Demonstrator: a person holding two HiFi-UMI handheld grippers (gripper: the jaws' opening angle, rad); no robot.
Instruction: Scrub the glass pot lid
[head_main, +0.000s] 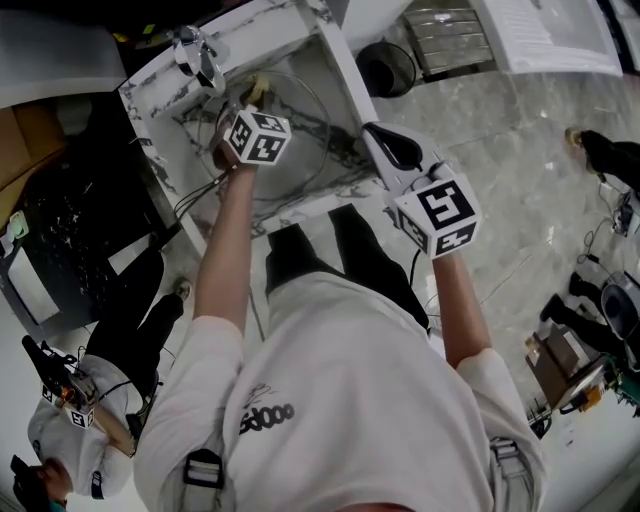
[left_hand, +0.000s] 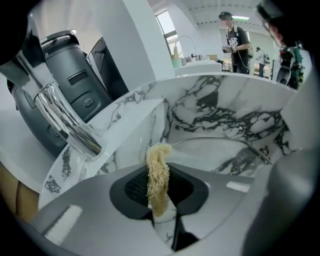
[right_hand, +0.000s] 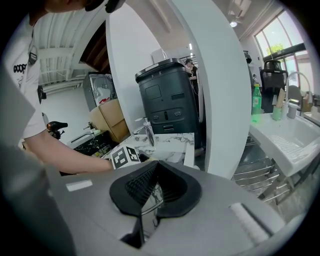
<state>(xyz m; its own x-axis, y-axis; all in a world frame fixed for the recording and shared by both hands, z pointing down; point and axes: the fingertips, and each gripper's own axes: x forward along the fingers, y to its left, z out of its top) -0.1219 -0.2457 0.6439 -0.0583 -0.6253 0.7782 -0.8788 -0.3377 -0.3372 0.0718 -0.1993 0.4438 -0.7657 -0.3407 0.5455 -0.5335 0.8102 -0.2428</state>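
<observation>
The glass pot lid (head_main: 305, 150) stands tilted in the marble sink (head_main: 160, 95), its metal rim a thin arc in the left gripper view (left_hand: 220, 142). My left gripper (head_main: 252, 100) is over the sink's back part, shut on a tan loofah scrubber (left_hand: 158, 175) that sticks up between its jaws (left_hand: 160, 210). Whether the scrubber touches the glass cannot be told. At the sink's right wall my right gripper (head_main: 372, 135) is shut on the lid's rim (right_hand: 148, 192), whose edge runs between the dark pads (right_hand: 147, 202).
A chrome faucet (head_main: 195, 55) (left_hand: 65, 120) rises at the sink's back left corner. Behind it stands a dark grey appliance (left_hand: 75, 85) (right_hand: 167, 100) next to a white column (right_hand: 220, 85). A person (head_main: 70, 420) crouches at lower left. Another white sink (right_hand: 290, 140) lies to the right.
</observation>
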